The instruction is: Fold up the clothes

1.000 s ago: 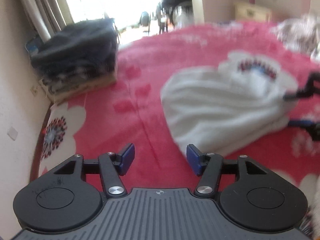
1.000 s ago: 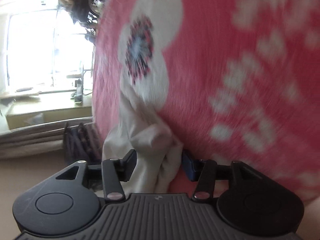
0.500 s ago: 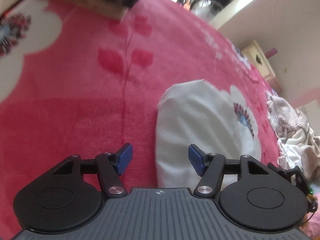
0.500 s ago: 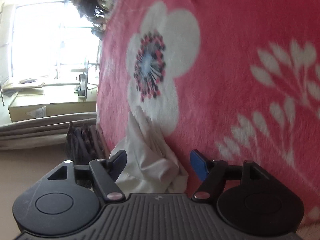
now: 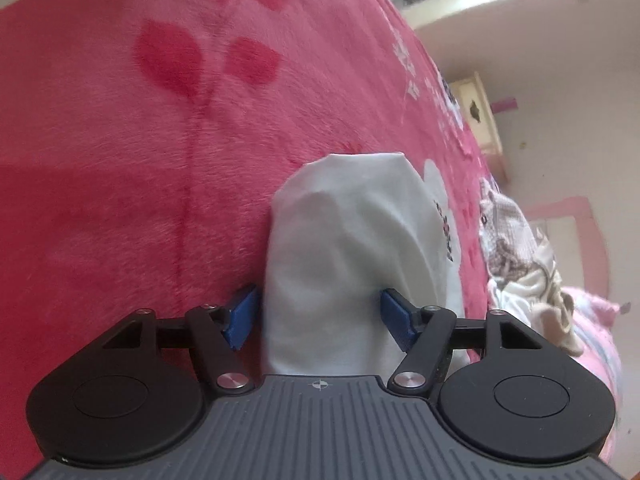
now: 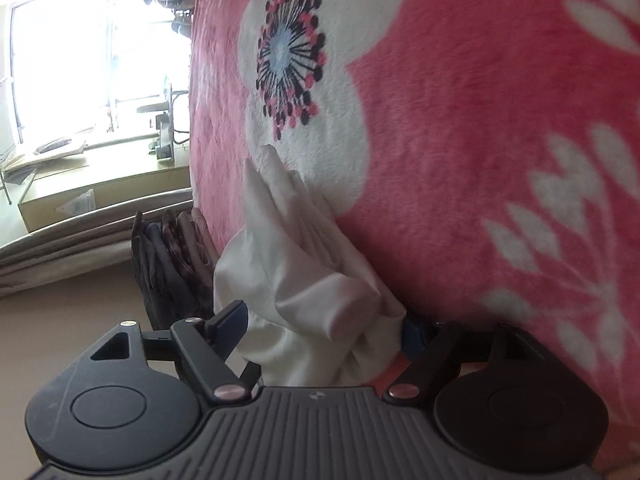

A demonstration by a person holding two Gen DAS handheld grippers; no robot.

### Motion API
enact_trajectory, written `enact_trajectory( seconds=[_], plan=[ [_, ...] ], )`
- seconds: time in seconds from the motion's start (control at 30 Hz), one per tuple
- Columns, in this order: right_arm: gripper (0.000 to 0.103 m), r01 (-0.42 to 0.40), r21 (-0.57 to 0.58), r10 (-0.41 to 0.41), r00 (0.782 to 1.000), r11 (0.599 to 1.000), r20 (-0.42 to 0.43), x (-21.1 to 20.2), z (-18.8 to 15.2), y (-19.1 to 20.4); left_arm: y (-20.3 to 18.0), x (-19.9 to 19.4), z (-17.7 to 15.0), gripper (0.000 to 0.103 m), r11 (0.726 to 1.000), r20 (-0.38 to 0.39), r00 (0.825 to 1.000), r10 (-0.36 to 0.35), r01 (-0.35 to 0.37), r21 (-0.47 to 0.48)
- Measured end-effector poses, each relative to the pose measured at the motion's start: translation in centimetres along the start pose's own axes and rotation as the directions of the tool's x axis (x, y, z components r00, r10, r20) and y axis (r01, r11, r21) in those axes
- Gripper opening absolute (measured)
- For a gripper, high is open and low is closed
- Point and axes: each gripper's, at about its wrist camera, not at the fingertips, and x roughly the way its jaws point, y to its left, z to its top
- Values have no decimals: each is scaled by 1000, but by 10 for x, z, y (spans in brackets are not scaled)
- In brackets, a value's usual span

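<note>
The white garment (image 5: 344, 264) lies bunched on the pink blanket (image 5: 120, 200), straddled by both grippers. Left gripper (image 5: 316, 316) is spread wide around its edge, right gripper (image 6: 320, 328) likewise, neither pinching. Best to close squarely on one layer edge each. Unfolded clothes (image 5: 520, 248) sit at 3 o'clock, a window (image 6: 80, 48) at 10 in the right view
</note>
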Motion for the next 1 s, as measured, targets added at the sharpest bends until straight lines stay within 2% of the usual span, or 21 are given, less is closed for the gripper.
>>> enact_trajectory(
  seconds=[0.03, 0.13, 0.2, 0.27, 0.4, 0.67, 1.0],
  plan=[
    [80, -9, 0, 9, 1000, 1000, -6, 3, 1, 1, -3, 2, 1, 62, 1000, -9, 1000, 7, -7, 18],
    [66, -22, -25, 22, 999, 999, -26, 13, 4, 4, -12, 6, -1, 56, 997, -21, 999, 37, -35, 67],
    [47, -27, -20, 26, 999, 999, -30, 14, 3, -1, -15, 7, -3, 53, 995, -20, 998, 58, -56, 86],
    [34, -32, -15, 31, 999, 999, -35, 15, 3, -6, -17, 7, -4, 48, 993, -16, 997, 77, -76, 89],
    [21, -50, -36, 49, 998, 998, -37, 14, 0, -8, -21, 7, -4, 41, 991, -1, 995, 96, -96, 89],
    [17, -83, -117, 86, 996, 990, 22, -13, -16, 3, -31, -5, -8, 28, 998, 11, 999, 50, -51, 44],
    [17, -86, -173, 103, 991, 981, 91, -70, -42, 15, -62, -21, -37, 26, 998, 15, 1000, -13, 12, 54]
  ],
)
